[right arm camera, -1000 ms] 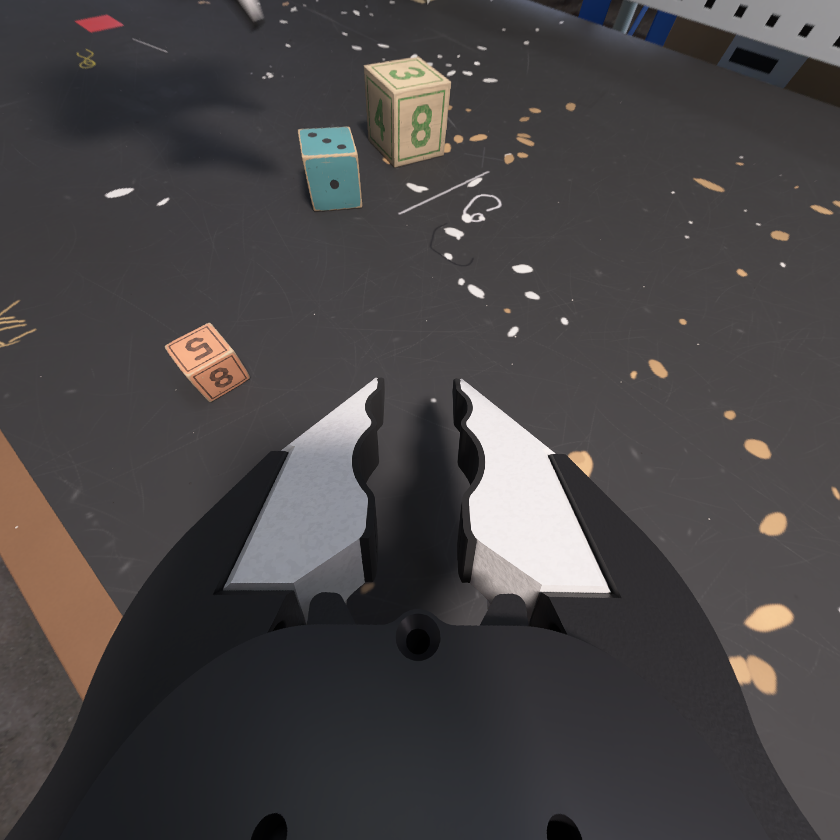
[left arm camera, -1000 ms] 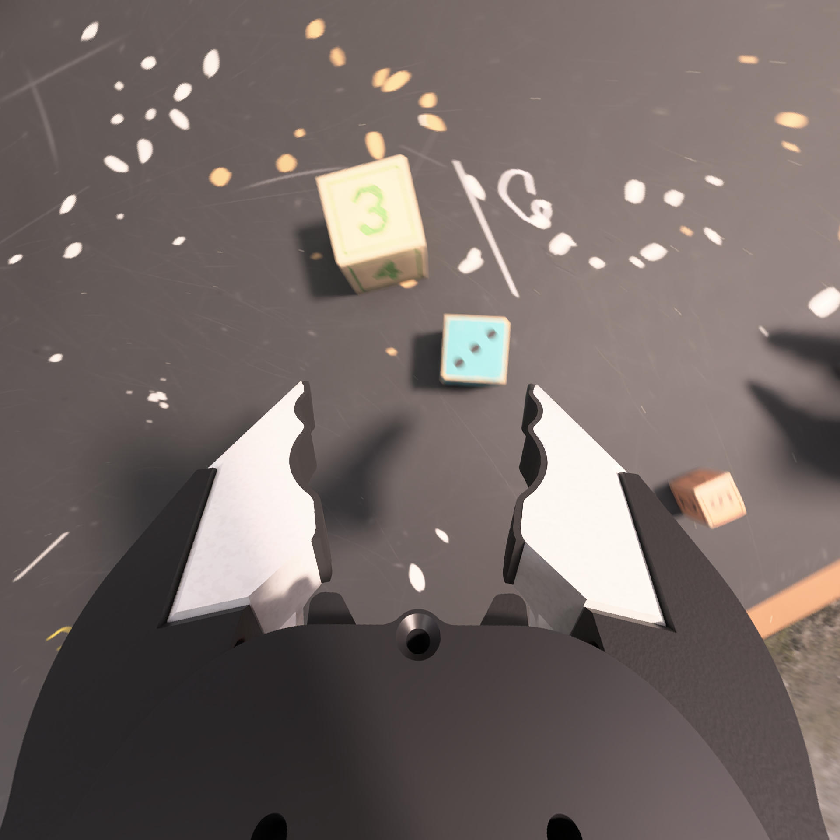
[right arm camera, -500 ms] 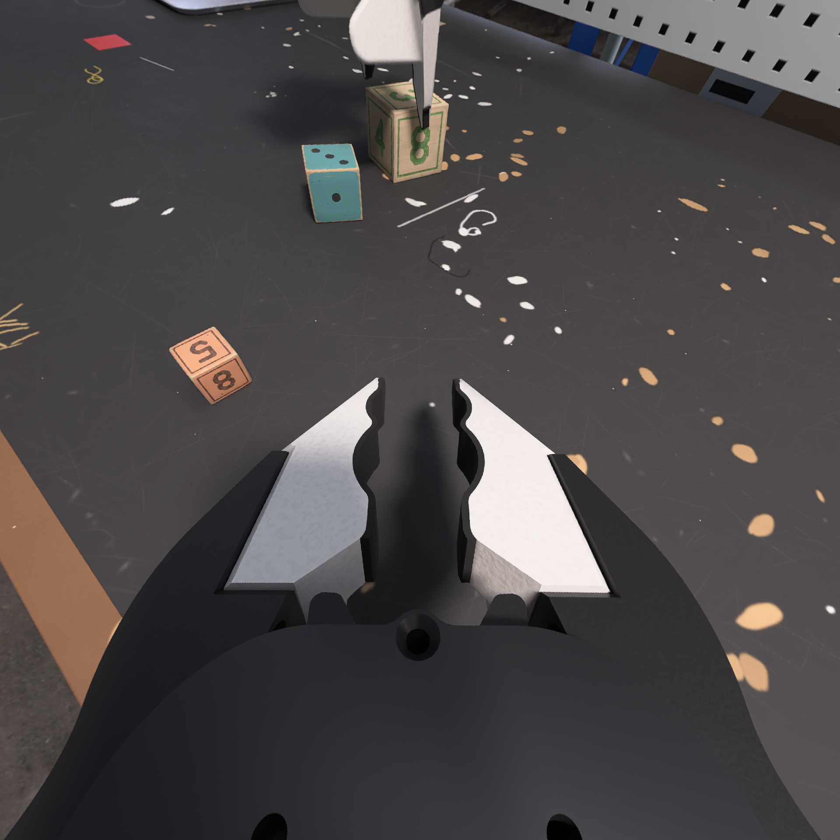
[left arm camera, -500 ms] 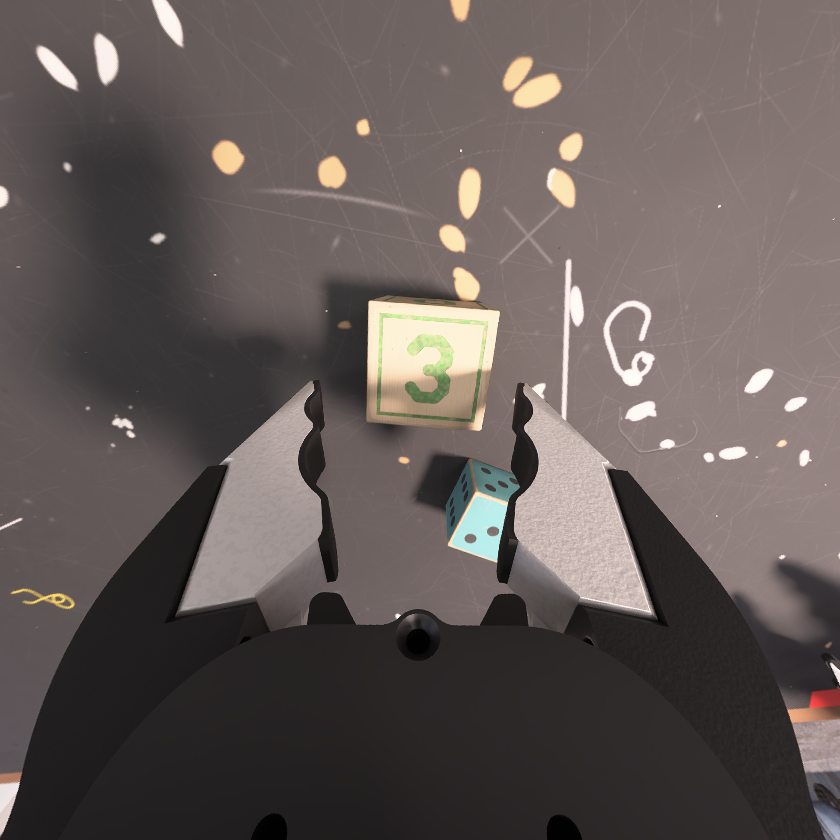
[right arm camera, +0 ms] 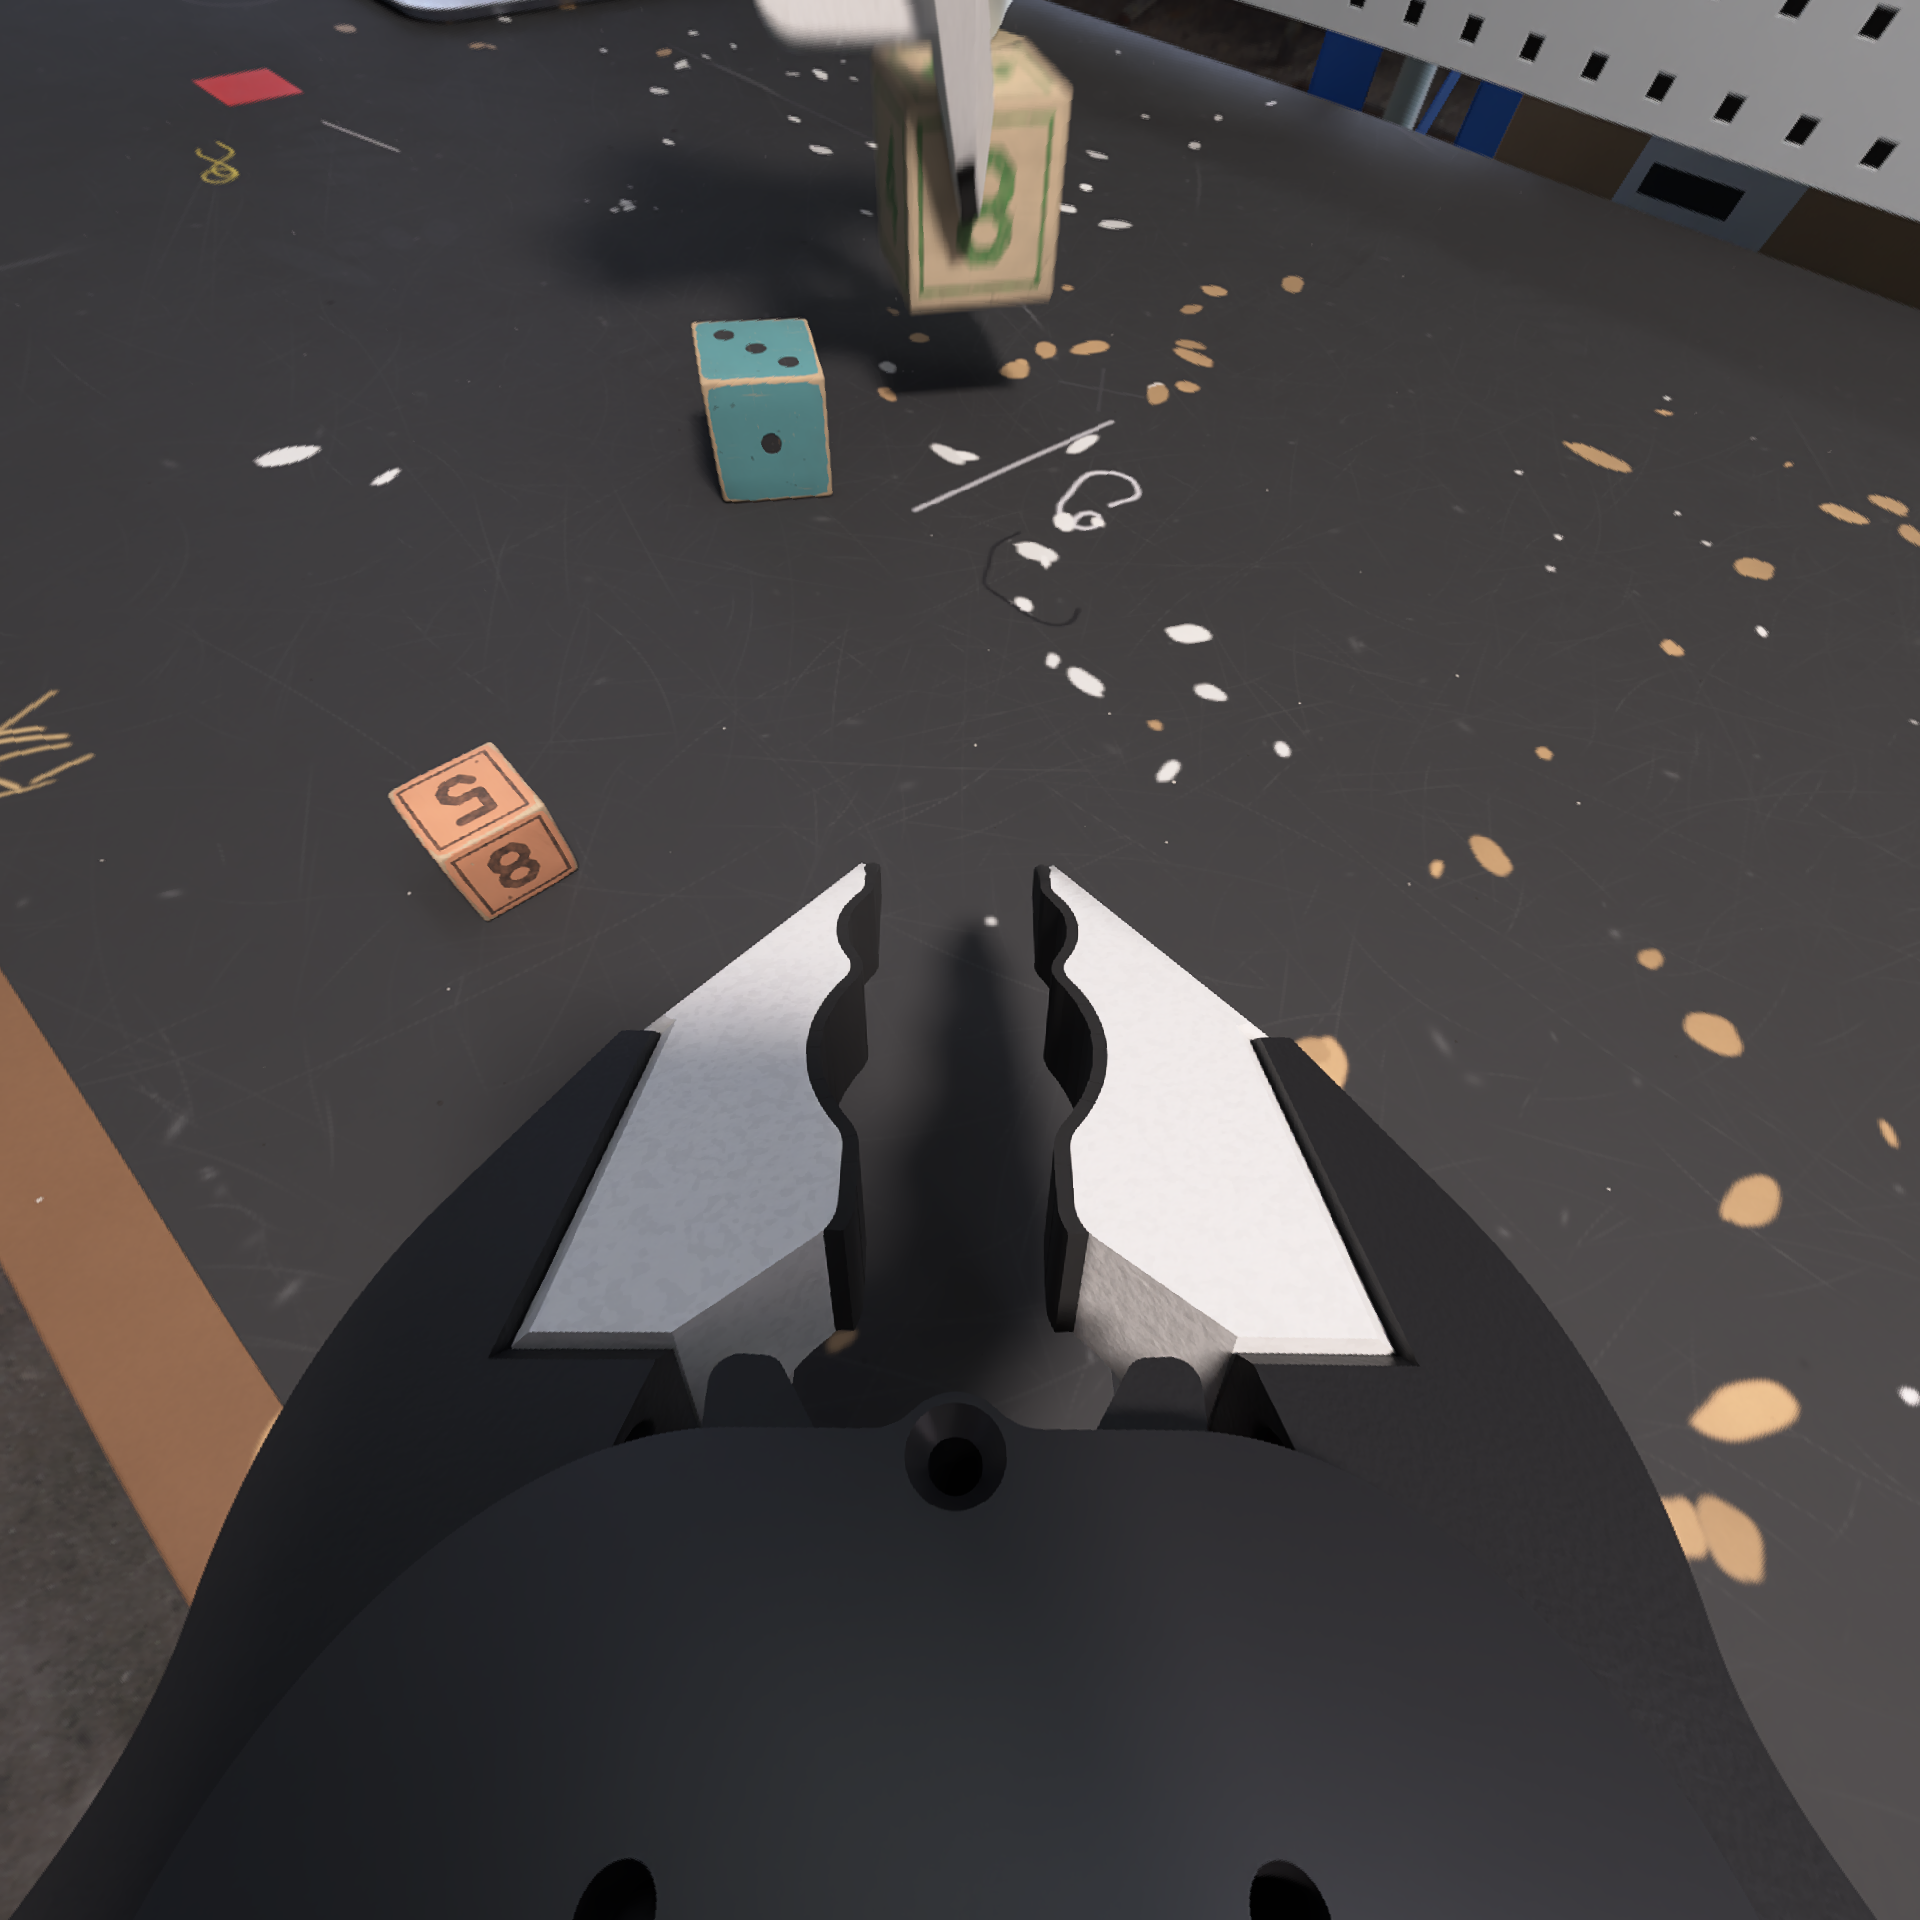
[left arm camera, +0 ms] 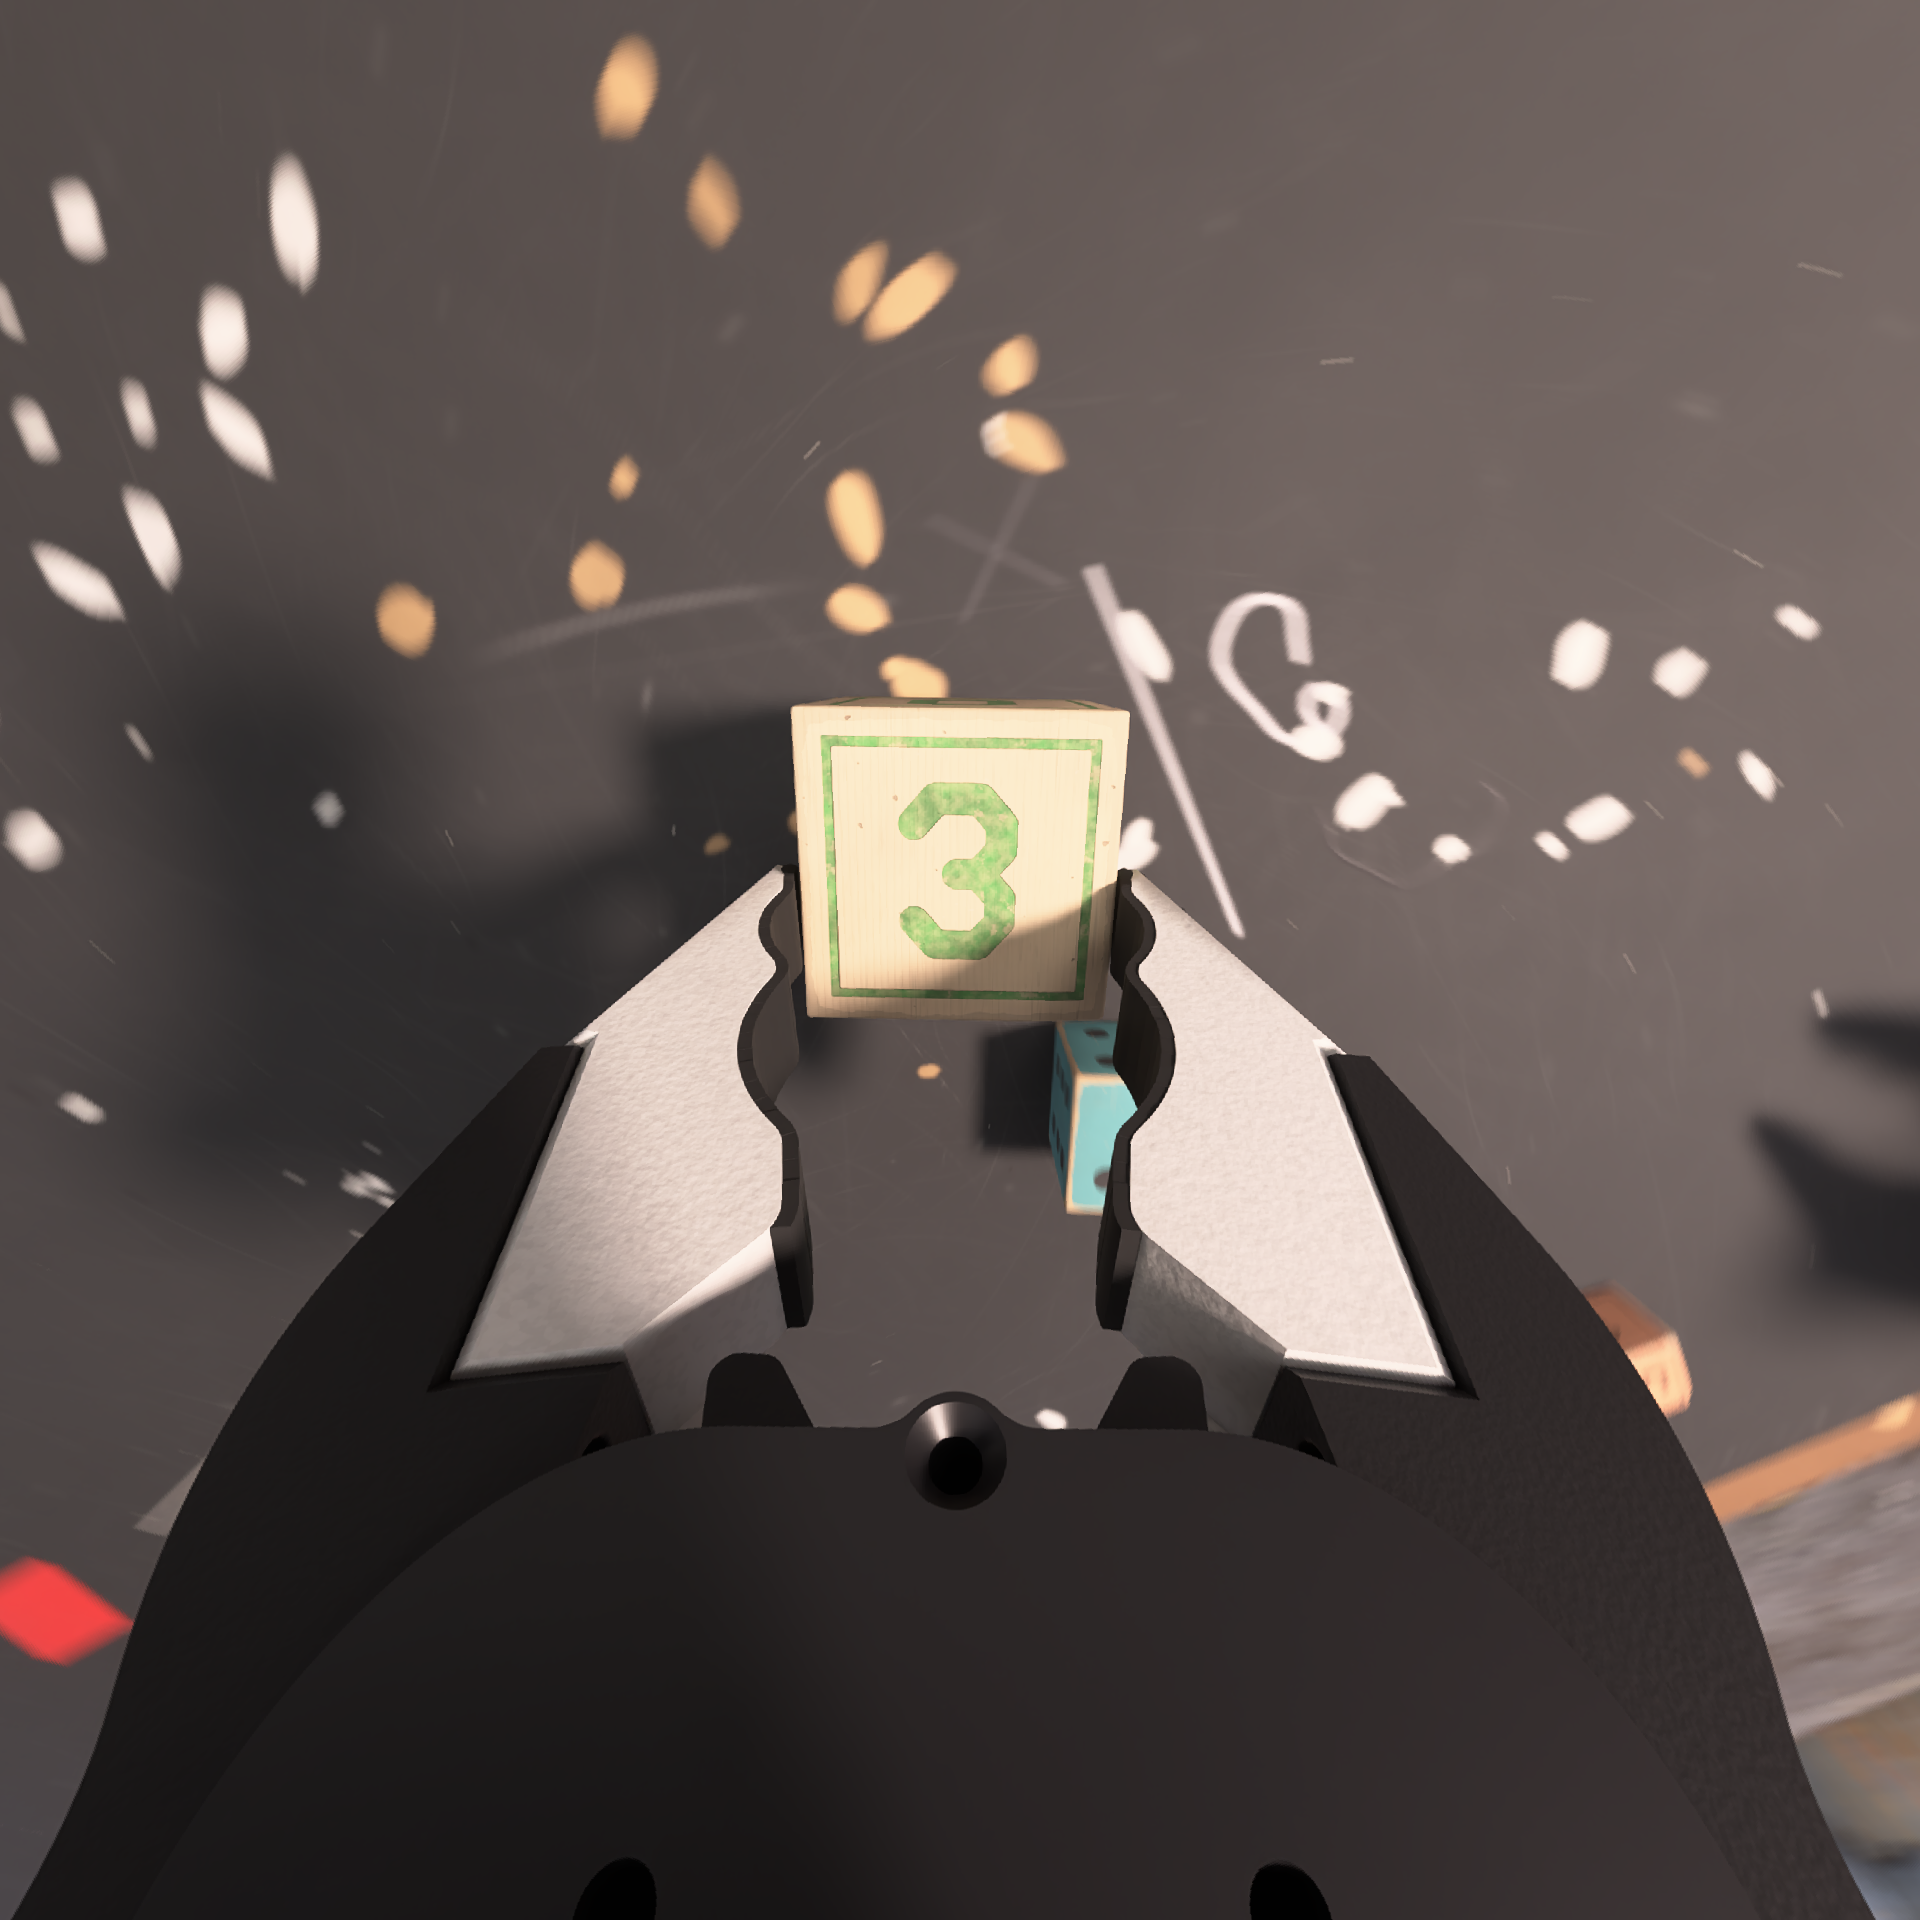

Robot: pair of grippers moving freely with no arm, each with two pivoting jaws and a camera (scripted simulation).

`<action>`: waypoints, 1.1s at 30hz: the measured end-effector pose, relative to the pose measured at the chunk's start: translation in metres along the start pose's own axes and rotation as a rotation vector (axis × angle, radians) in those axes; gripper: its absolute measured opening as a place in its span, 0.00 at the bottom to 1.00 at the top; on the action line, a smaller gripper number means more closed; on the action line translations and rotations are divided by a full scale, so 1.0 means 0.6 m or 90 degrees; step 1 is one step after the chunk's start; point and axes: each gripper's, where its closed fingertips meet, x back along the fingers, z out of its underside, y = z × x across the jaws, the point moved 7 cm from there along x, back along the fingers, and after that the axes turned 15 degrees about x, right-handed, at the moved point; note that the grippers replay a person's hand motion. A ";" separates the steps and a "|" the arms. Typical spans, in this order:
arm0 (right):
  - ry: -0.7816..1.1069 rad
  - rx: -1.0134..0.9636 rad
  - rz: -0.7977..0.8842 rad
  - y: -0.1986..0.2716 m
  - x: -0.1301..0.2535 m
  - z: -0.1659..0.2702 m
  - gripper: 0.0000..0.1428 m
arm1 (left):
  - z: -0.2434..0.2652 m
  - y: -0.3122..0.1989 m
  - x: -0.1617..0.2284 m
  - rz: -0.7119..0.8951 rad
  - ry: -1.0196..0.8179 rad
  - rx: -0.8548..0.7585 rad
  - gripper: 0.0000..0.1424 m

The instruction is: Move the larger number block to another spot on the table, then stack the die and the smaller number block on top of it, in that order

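Observation:
The larger number block is cream with green numbers. My left gripper is shut on its two sides and holds it off the table. In the right wrist view the block hangs above its shadow, with a left finger in front of it. The teal die stands on the table just left of it and shows partly behind my right finger in the left wrist view. The small orange number block lies nearer, also visible in the left wrist view. My right gripper is open and empty, low over the table.
The dark table is dotted with white and tan paint marks. Its brown edge runs along the left. A red patch lies at the far left. A grey pegboard wall stands at the back right.
My left gripper has closed on the larger number block and raised it off the table. The die and the small block have stayed put. The right gripper has barely moved.

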 end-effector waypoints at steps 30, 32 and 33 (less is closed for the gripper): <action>-0.008 -0.006 -0.010 -0.001 0.002 0.000 0.20 | 0.077 -0.180 0.011 0.078 0.027 -0.553 0.54; -0.008 -0.005 -0.009 -0.001 0.002 0.000 0.20 | 0.065 -0.161 0.050 0.064 -0.039 -0.462 0.54; -0.008 -0.003 -0.009 0.000 0.002 0.000 0.20 | 0.064 -0.148 0.067 0.054 -0.070 -0.396 0.54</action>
